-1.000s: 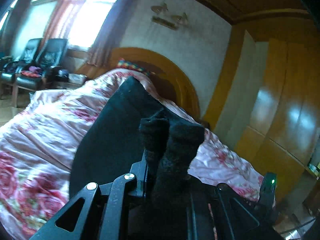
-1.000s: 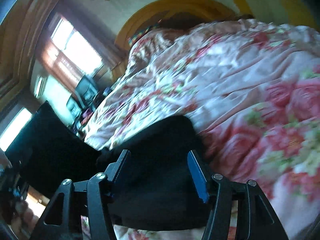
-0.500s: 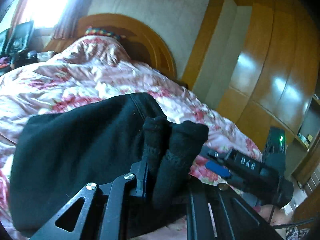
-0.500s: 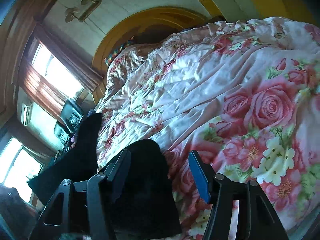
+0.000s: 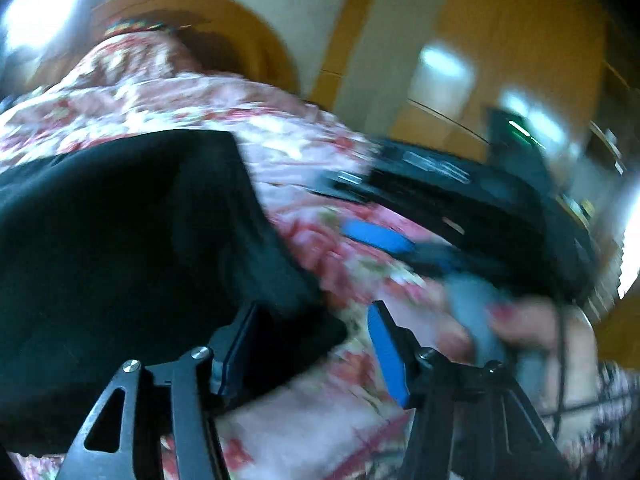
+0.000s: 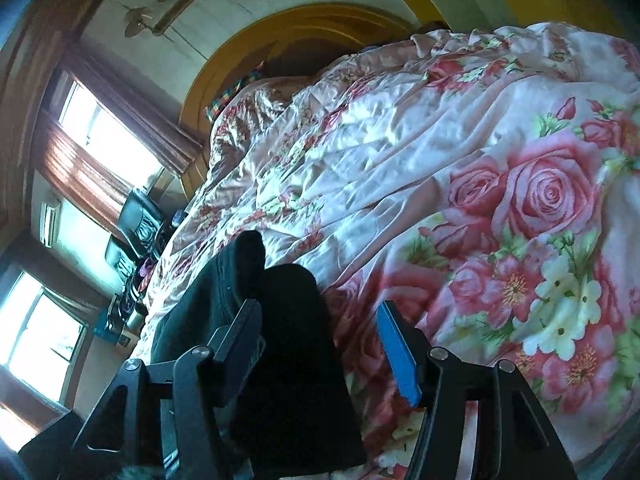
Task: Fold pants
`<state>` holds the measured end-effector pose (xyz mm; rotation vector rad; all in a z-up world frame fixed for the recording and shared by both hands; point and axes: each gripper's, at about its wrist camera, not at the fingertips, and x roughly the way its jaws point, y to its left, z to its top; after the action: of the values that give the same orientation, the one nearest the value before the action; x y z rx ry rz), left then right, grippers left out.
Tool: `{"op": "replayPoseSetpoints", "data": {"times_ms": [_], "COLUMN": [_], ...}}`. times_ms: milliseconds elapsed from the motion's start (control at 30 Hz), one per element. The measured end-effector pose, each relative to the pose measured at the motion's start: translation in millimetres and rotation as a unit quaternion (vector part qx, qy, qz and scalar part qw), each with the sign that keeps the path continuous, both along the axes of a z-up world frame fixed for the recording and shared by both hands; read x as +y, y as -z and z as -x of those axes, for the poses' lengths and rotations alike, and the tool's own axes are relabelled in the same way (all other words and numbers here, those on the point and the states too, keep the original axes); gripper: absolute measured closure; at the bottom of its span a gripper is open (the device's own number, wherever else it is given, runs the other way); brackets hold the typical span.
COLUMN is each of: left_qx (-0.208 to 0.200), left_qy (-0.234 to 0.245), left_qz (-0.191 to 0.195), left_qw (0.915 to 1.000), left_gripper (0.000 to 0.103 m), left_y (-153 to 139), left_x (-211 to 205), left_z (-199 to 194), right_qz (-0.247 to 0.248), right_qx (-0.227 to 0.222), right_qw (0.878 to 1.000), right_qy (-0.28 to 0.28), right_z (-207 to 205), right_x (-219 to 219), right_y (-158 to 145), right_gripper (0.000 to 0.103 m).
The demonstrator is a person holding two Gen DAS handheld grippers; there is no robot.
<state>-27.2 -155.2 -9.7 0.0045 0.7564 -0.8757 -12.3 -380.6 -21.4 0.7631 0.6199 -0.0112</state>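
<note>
The black pants (image 5: 120,240) lie on the pink floral bedspread (image 5: 304,168), filling the left of the blurred left wrist view. My left gripper (image 5: 308,344) is open, its jaws wide apart over the pants' near right edge, gripping nothing. My right gripper (image 5: 400,240) shows at the right of that view, held by a hand. In the right wrist view the pants (image 6: 288,340) lie between and below the jaws of my right gripper (image 6: 320,340), which is open and empty.
The bedspread (image 6: 460,152) covers the bed up to a curved wooden headboard (image 6: 320,24). Wooden wardrobe doors (image 5: 520,60) stand at the right. Black chairs (image 6: 136,224) and curtained windows (image 6: 112,132) are at the far side.
My left gripper was shut on a bunched fold of the pants and has let go. It stands open now, and the pants have dropped flat onto the bed. My right gripper stayed open.
</note>
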Motion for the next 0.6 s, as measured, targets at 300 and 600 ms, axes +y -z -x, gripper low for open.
{"op": "replayPoseSetpoints", "data": {"times_ms": [300, 600], "left_qx": [-0.032, -0.047], "left_qy": [-0.034, -0.287], "left_qz": [0.046, 0.010], "left_qw": [0.9978, 0.9566], "left_gripper": [0.047, 0.046], "left_y": [-24, -22], "left_x": [64, 168], "left_z": [16, -44], "right_qz": [0.013, 0.045], "right_qx": [-0.029, -0.039], "right_qw": [0.999, 0.991], "right_qy": [-0.041, -0.123], "right_z": [0, -8], "right_x": [17, 55], "right_y": [-10, -8], "right_gripper": [0.041, 0.041]}}
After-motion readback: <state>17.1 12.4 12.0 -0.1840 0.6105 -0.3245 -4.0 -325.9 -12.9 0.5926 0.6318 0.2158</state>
